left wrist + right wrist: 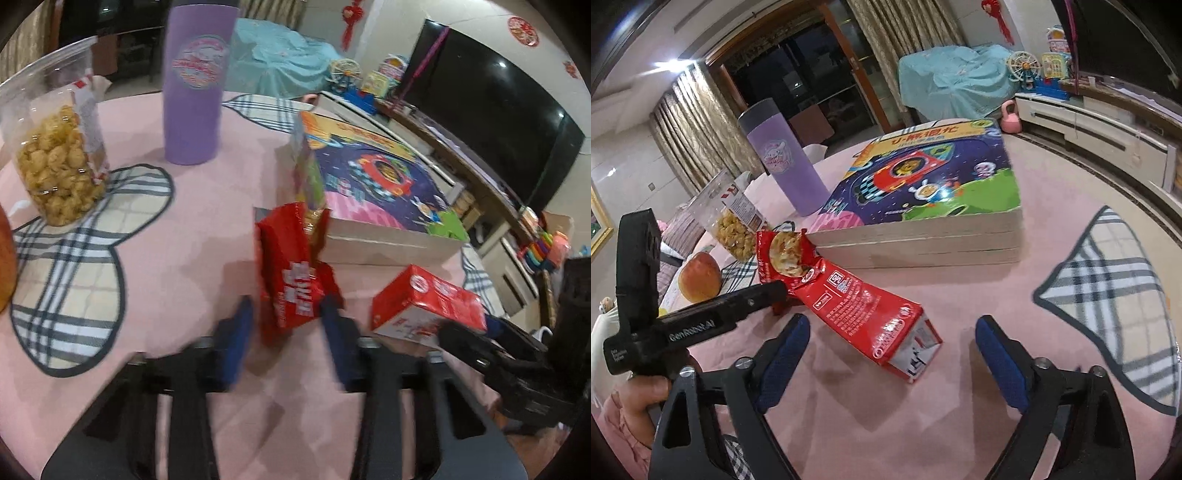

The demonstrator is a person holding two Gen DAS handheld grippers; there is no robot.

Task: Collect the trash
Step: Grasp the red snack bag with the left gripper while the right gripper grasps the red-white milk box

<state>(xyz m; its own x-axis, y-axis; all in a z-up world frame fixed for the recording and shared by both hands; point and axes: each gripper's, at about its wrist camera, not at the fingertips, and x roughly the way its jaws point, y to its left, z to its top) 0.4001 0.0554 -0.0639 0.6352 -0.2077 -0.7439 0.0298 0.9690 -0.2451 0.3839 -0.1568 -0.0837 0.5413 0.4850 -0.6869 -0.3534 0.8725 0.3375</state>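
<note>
A crumpled red snack wrapper stands on the pink tablecloth between the blue pads of my left gripper; the jaws are partly apart and whether they touch it is unclear. It also shows in the right wrist view, with the left gripper at its base. A red milk carton lies on its side before my right gripper, which is open and empty. The carton also shows in the left wrist view.
A stack of colourful picture books lies behind the trash. A purple bottle, a clear jar of snacks and an apple stand on the table. Plaid mats lie on the cloth.
</note>
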